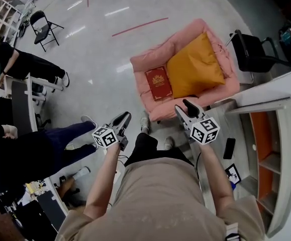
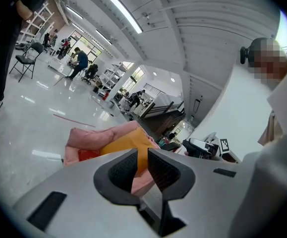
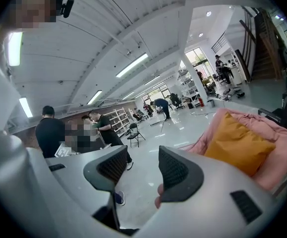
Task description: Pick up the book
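A red book with gold print lies flat on the seat of a pink armchair, to the left of an orange cushion. In the head view both grippers hover short of the chair's front edge. My left gripper is shut with nothing in it. My right gripper is open and empty. The left gripper view looks past my left gripper at the book, the cushion and the armchair. The right gripper view shows my right gripper and the cushion; the book is hidden there.
A black chair stands right of the armchair. A white shelf unit with orange panels is at the right, with a dark phone on the floor beside it. Seated people and a desk are at the left, and a folding chair farther back.
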Motion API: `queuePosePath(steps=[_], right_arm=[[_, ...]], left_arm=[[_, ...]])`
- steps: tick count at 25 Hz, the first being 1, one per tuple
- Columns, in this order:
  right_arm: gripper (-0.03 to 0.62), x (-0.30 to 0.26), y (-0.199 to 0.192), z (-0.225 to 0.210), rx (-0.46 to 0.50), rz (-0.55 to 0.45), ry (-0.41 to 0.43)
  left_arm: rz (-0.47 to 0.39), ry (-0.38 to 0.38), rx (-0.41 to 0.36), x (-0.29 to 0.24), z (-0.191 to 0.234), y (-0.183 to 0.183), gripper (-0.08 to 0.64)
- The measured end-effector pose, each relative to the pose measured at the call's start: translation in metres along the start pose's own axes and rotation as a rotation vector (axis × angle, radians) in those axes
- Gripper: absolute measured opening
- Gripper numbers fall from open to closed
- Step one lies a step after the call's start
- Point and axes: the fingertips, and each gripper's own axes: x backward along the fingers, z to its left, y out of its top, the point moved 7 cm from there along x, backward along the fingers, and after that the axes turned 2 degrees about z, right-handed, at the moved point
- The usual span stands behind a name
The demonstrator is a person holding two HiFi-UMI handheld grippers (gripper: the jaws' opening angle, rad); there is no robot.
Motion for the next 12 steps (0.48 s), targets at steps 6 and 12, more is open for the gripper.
queuePosePath(steps=[6, 12], right_arm=[[0.19, -0.038, 0.017, -0.011, -0.015, 0.014, -0.069], [0.19, -0.086, 0.039, -0.025, -0.037, 0.018, -0.161]], left_arm=[[0.055, -0.059, 0.029, -0.046, 0.048, 0.035, 0.055], [0.118, -0.106, 0.019, -0.096, 0.106, 0.082, 0.067]])
